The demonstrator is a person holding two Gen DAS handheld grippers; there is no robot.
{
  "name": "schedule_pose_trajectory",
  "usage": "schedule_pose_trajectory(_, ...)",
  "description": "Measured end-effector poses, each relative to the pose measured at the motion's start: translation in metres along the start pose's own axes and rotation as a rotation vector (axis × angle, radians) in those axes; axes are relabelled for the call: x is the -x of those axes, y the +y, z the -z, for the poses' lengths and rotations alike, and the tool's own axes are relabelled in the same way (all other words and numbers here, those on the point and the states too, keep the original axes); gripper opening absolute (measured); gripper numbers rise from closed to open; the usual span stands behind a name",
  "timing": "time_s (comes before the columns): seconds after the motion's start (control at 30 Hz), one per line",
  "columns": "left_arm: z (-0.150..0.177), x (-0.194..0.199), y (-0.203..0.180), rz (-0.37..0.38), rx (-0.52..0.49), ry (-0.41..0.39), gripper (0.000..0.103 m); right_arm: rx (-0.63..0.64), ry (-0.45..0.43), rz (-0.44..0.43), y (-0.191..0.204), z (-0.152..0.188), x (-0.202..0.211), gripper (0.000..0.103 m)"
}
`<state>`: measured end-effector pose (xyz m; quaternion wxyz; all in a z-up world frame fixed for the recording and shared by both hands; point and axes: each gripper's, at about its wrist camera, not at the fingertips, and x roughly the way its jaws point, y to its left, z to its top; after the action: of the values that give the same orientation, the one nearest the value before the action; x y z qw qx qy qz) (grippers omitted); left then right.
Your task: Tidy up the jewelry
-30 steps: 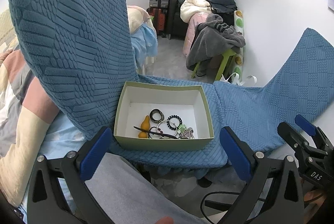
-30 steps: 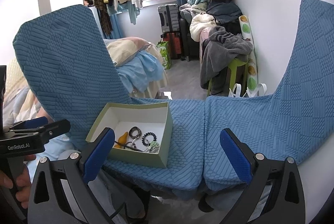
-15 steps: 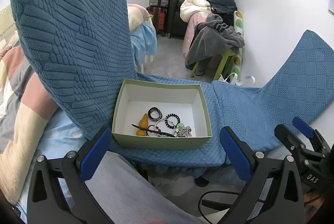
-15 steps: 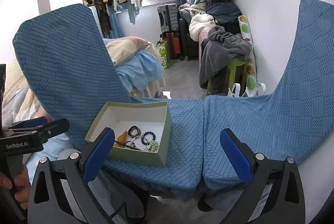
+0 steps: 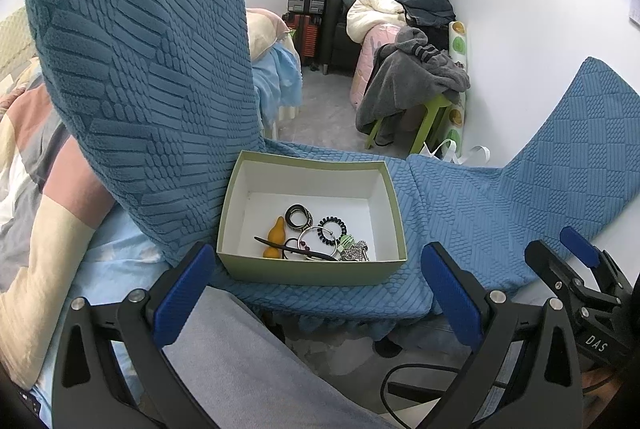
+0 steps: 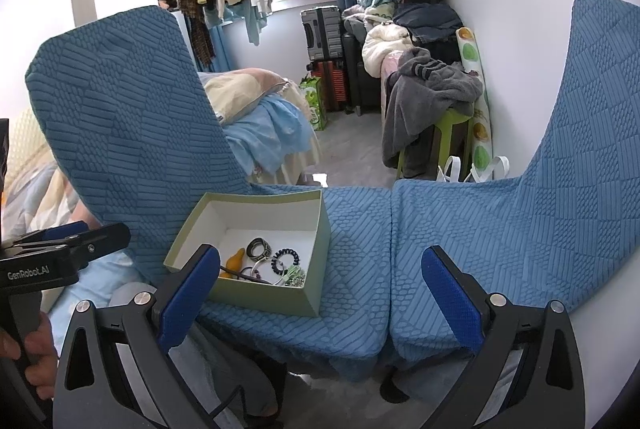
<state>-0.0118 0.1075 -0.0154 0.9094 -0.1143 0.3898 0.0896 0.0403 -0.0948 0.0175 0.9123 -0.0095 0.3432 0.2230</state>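
Blue-padded fingers of the left gripper stand wide apart with nothing between them, hovering over a grey-trousered leg. Just beyond the fingertips, centred in the gap, sits one pale green box with a white inside, resting on a blue textured chair seat. The jewelry is gathered in the box's near half: one orange gourd-shaped charm, one dark patterned ring, one black coil hair tie, one thin silver hoop, one dark hairpin lying across the others, and one sparkly silver piece at the near right.

The right gripper is equally wide open and empty. From its view the box lies ahead and to the left, its near corner behind the left fingertip. Two blue-covered chairs stand side by side; the right seat is bare. At far left, the other gripper's tips appear closed together, which I cannot reconcile from this angle.
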Motion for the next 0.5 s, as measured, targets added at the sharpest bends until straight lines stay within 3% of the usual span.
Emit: schedule_pose_trajectory(0.5, 0.0015, -0.0001, 0.0007, -0.002, 0.002, 0.009, 0.102, 0.0, 0.002, 0.008, -0.0022, 0.0022, -0.0004, 0.102)
